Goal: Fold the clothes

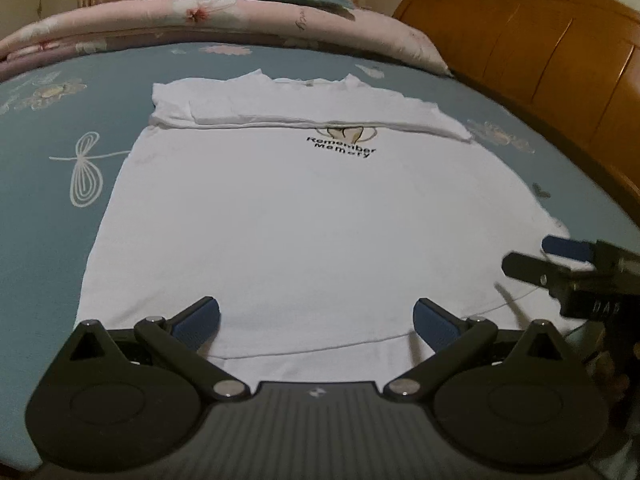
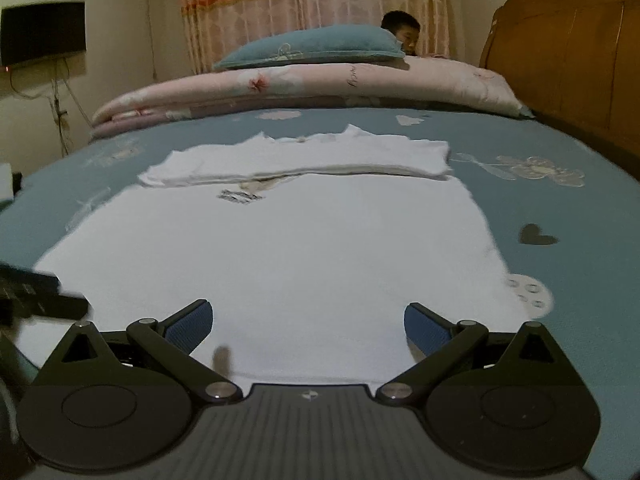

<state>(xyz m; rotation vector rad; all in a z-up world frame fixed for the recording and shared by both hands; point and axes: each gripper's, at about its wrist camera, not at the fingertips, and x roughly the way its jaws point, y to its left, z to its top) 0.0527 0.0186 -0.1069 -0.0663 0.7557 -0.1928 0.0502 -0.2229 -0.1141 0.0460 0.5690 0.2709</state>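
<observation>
1. T-shirt (image 1: 304, 216), white, flat on blue bedsheet (image 1: 48, 208); sleeves folded inward at far end. We judge it light, limp.
2. Hem (image 1: 312, 350), near edge: we would pinch both corners.
3. Left gripper (image 1: 316, 320), right gripper (image 2: 308, 322): both spread, empty.

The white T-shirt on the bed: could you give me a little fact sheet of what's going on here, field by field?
garment: white T-shirt, lying flat on the blue bedsheet
fold state: sleeves already folded in across the chest; bottom hem not yet folded
print: black words "Remember Memory", partly under the folded sleeves
left gripper: fingers wide open over the hem, holding nothing
right gripper: fingers wide open over the hem, holding nothing
behind the shirt: pink folded quilt with a teal pillow on top
right side: wooden headboard
</observation>
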